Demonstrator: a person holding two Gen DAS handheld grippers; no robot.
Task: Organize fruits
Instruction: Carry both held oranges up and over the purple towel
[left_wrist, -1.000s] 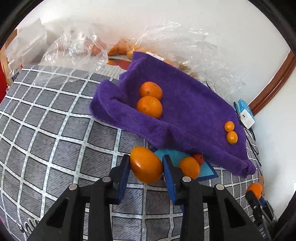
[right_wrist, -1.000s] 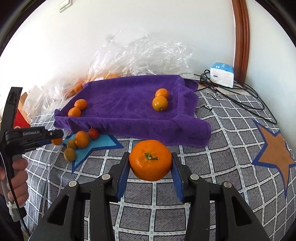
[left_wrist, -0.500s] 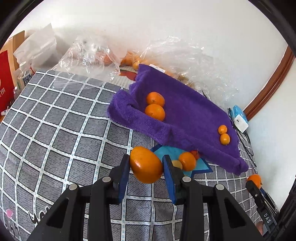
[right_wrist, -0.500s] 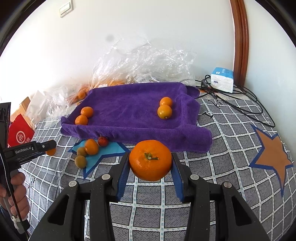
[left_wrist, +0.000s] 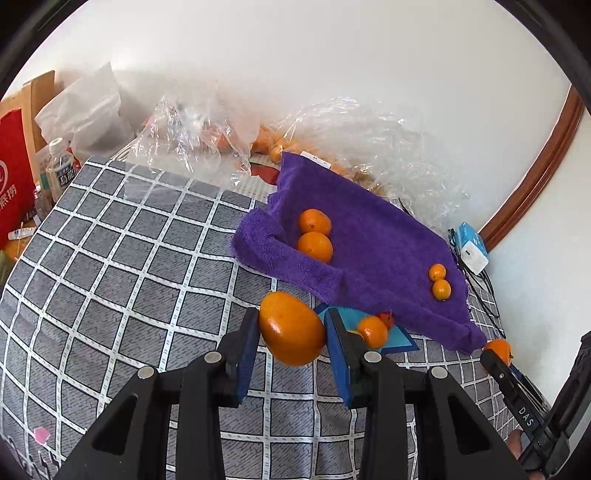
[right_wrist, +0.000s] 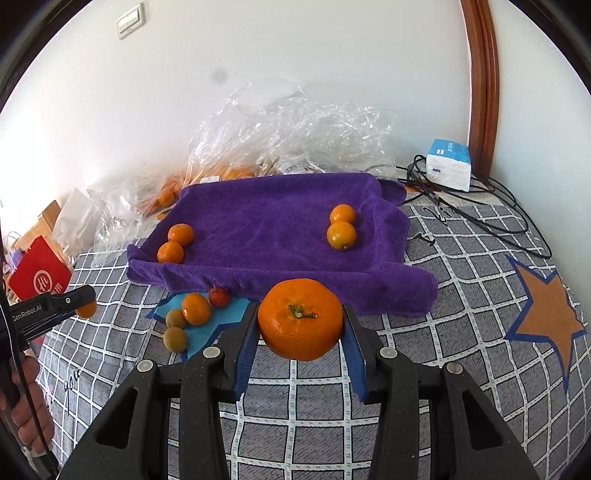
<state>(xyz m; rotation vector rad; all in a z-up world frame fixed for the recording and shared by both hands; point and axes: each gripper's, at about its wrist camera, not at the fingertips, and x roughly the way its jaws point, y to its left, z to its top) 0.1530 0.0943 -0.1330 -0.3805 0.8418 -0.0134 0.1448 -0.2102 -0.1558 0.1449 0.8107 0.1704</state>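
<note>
Right wrist view: the right gripper (right_wrist: 301, 325) pinches a mandarin (right_wrist: 300, 318), the left gripper (left_wrist: 291, 332) an oval orange (left_wrist: 291, 328); the purple towel (right_wrist: 273, 225) lies at twelve o'clock. Either smooth fruit could slip and roll away.

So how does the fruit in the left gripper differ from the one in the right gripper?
The smooth oval orange fruit in the left gripper is elongated and tilted, no stem showing. The round flattened mandarin in the right gripper shows its green stem. Both are orange and clamped between blue pads.
</note>
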